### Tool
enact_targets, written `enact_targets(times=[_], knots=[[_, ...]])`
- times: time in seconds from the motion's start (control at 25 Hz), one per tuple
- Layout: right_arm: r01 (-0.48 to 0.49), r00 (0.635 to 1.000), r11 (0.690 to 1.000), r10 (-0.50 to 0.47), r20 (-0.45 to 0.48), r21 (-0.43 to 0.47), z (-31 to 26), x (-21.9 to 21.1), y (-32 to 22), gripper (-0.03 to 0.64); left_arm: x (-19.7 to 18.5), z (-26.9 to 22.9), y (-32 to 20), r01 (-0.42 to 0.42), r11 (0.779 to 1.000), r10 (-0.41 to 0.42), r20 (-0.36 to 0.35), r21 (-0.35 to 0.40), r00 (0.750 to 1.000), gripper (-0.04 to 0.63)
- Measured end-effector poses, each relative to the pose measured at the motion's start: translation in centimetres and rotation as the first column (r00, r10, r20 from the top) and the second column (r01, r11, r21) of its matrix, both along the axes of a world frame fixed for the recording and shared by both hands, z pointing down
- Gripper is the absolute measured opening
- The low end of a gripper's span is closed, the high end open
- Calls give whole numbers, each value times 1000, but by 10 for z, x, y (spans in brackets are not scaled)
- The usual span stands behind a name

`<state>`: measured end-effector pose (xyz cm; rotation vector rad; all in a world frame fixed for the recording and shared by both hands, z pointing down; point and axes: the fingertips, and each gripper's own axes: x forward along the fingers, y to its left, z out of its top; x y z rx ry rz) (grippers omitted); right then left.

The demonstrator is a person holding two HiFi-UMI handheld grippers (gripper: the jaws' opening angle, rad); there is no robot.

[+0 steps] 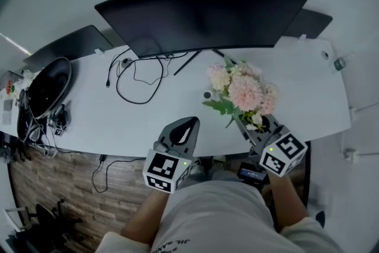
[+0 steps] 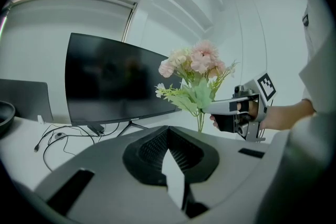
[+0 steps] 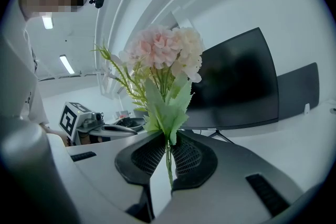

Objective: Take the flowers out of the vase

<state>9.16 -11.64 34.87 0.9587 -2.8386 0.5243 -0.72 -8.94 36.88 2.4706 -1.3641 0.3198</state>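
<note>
Our right gripper point(image 3: 167, 153) clamps its jaws on the flower bunch point(image 3: 160, 55) stems; our left gripper point(image 2: 169, 148), jaws together, faces a curved monitor point(image 2: 115, 81) beyond.

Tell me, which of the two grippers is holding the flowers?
The right gripper: its jaws pinch the stems of the flowers, while the left gripper is shut on nothing.

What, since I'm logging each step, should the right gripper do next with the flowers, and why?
Probably lower the flowers to a bare part of the desk and lay them down: the right gripper is shut on their stems, no vase shows around them, and the left gripper is shut and empty.
</note>
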Motion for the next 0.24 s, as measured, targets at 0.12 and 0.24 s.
enact_targets(times=[0.12,0.24], knots=[[7,1000,1000,-7,1,4,-1,0,1,57,1,-2,0,3,1000,-3,-3,3,1000,3],[14,1000,1000,-14,2,7,-1,0,2,57,0,-1,0,6,1000,-6,-3,3,1000,3]])
